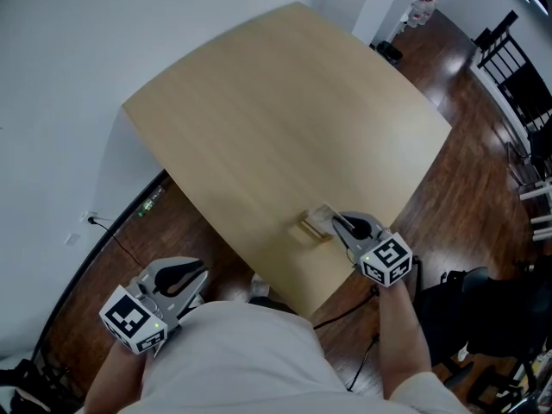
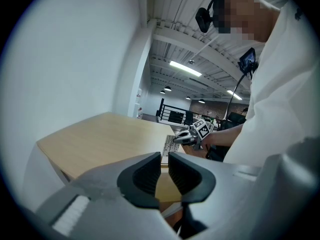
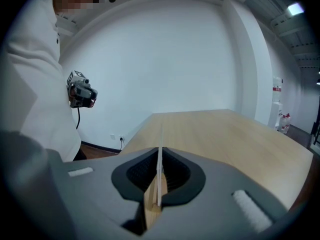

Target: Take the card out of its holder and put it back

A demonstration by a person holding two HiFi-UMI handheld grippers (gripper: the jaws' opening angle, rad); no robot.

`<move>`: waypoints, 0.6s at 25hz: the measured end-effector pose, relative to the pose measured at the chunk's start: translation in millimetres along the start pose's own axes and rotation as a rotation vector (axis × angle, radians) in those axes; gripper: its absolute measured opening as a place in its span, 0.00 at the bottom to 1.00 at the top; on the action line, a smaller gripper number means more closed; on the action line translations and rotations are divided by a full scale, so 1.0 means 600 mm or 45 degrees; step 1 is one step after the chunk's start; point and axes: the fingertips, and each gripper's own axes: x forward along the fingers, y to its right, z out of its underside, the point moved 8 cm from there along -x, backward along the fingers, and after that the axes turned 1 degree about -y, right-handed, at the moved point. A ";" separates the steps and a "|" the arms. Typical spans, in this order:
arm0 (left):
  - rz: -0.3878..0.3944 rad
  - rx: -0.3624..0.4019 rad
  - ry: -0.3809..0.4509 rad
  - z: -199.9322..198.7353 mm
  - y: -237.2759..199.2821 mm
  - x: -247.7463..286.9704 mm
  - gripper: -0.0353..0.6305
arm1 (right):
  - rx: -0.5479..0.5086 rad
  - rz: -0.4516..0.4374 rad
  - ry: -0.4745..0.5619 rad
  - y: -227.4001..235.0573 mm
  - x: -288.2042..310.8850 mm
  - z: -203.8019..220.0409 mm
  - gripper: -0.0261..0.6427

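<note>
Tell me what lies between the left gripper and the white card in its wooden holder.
Head view: only bare light wooden tabletop and a strip of dark floor separate the left gripper from the white card.

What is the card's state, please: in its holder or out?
In: the card stands upright in the wooden holder, with the right gripper shut on it.

Two claws are in view, the left claw [image 1: 191, 276] and the right claw [image 1: 339, 223]. They carry two marker cubes [image 1: 134, 319], one on each. There is one worktop [image 1: 285, 119], with one card [image 1: 322, 217] and one wooden holder [image 1: 310, 231]. One person [image 1: 250, 360], one black cable [image 1: 116, 241] and one wall socket [image 1: 90, 218] complete the count.
</note>
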 end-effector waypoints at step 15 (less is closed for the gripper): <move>0.012 0.001 -0.007 -0.007 0.004 0.010 0.13 | -0.002 -0.013 -0.036 -0.005 0.017 0.017 0.07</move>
